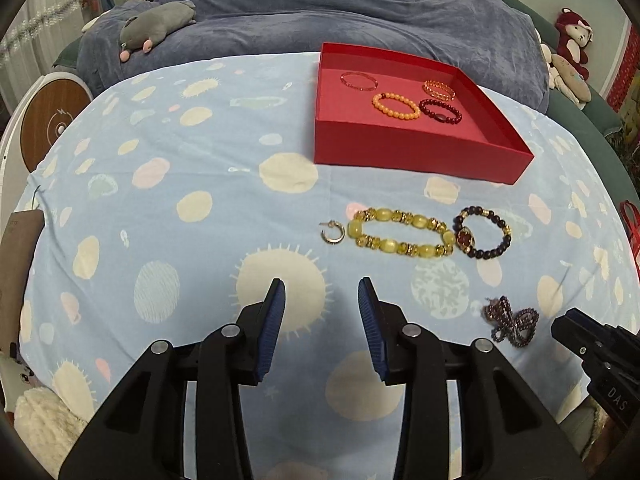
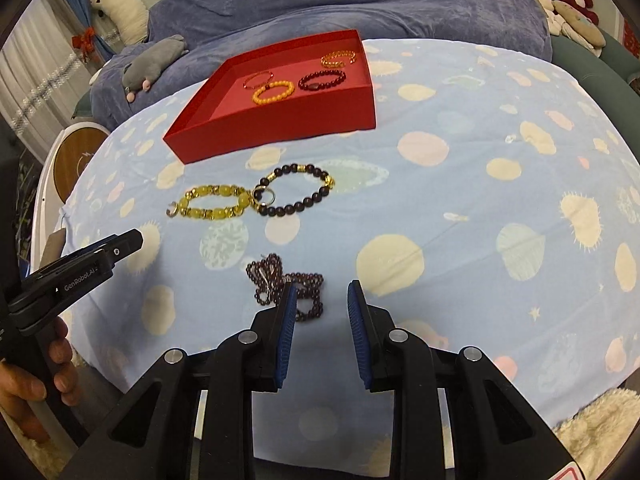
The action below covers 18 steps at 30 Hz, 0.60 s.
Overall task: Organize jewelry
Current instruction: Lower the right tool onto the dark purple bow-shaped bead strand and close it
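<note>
A red box [image 1: 420, 152] at the back of the spotted cloth holds several bead bracelets, among them an orange one [image 1: 396, 106]. In front of it lie a hoop earring [image 1: 333, 233], a yellow bracelet [image 1: 400, 233] and a dark bead bracelet [image 1: 482, 236]. Nearer, a tangled purple bead strand [image 1: 512, 322] rests on the cloth. My left gripper [image 1: 322, 284] hovers open and empty, short of the earring. My right gripper [image 2: 322, 285] is open and empty too, with the bead strand [image 2: 276, 280] just beyond and left of its left finger. A hand [image 2: 36, 376] holds the left gripper [image 2: 100, 256].
A blue-grey blanket [image 1: 360, 8] is heaped behind the box, with a grey plush toy [image 1: 156, 26] on it. A round wooden-topped object [image 1: 52, 128] stands at the left edge, plush toys [image 1: 572, 40] at the right. Fluffy white fabric [image 1: 44, 420] lies near left.
</note>
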Each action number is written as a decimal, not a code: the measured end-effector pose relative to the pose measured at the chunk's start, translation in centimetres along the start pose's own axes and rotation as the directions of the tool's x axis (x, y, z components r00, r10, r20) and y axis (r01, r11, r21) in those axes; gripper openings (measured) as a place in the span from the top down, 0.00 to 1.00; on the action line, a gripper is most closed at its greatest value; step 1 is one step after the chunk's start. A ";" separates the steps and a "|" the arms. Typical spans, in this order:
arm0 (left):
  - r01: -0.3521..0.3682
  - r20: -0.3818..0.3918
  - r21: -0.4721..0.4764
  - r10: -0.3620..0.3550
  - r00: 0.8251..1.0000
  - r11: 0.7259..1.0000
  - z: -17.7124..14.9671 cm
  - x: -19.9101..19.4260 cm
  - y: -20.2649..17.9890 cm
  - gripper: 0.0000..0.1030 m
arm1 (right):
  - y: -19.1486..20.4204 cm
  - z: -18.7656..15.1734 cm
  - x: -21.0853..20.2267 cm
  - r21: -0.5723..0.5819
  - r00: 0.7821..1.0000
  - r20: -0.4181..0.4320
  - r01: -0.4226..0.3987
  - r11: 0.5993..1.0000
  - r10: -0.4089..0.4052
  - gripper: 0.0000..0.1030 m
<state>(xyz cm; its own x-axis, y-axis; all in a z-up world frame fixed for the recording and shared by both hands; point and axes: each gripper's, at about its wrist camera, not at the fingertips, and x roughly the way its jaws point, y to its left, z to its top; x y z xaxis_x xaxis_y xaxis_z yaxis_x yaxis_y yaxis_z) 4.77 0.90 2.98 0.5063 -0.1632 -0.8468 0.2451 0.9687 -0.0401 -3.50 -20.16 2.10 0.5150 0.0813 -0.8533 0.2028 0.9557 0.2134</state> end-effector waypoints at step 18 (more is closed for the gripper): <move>0.011 -0.028 -0.042 -0.012 1.000 0.999 -1.1 1.2 0.4 0.65 | 0.6 -0.3 2.7 -0.009 0.999 -0.028 -0.018 1.000 0.018 0.75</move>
<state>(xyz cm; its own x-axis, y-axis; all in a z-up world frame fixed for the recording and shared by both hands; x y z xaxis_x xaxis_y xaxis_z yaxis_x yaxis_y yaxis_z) 4.54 1.31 1.34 0.4799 -0.1695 -0.8608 0.2160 0.9738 -0.0713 -2.19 -19.30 -0.22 0.4949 0.1065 -0.8624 0.1860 0.9565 0.2248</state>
